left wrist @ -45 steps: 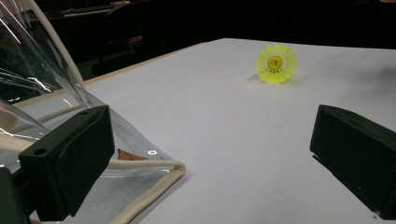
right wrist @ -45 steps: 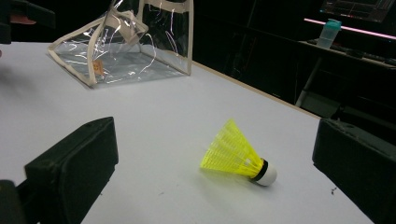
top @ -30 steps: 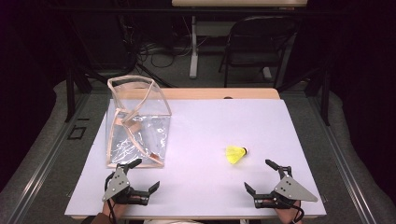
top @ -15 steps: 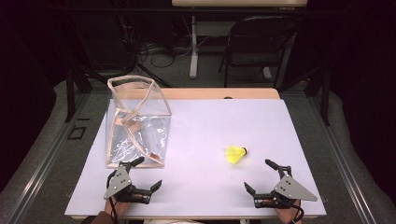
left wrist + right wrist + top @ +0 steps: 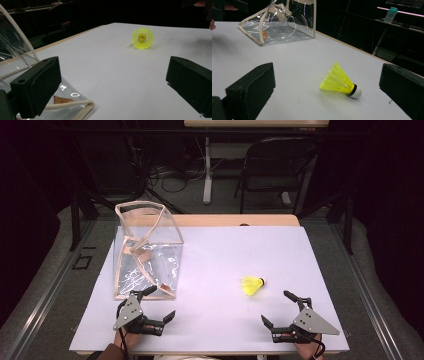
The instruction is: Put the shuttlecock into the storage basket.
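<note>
Both sets of jaws stand wide open with nothing between them. Our right gripper (image 5: 281, 311) sits at the near right of the table (image 5: 215, 245), and in the right gripper view the shuttlecock (image 5: 340, 81) lies framed between its jaws, on its side, yellow skirt toward the bag and white cork tip pointing the other way. In the high view the shuttlecock (image 5: 253, 285) rests on bare table just ahead of that gripper and a little to its left, well apart from the bag (image 5: 145, 252). Our left gripper (image 5: 152, 304) hovers at the bag's near edge, one jaw right by the cream trim (image 5: 75, 106). The bag, clear plastic, stands at the far left with its mouth upward and partly sagging. We judge the step to be picking up the shuttlecock with the right while the left steadies the bag. To do it well, we should close on the cork end or the stiff base of the skirt, not the flared feathers, which would crush or slip. The left should pinch the trim, since the clear film looks slick, and hold the mouth open.
</note>
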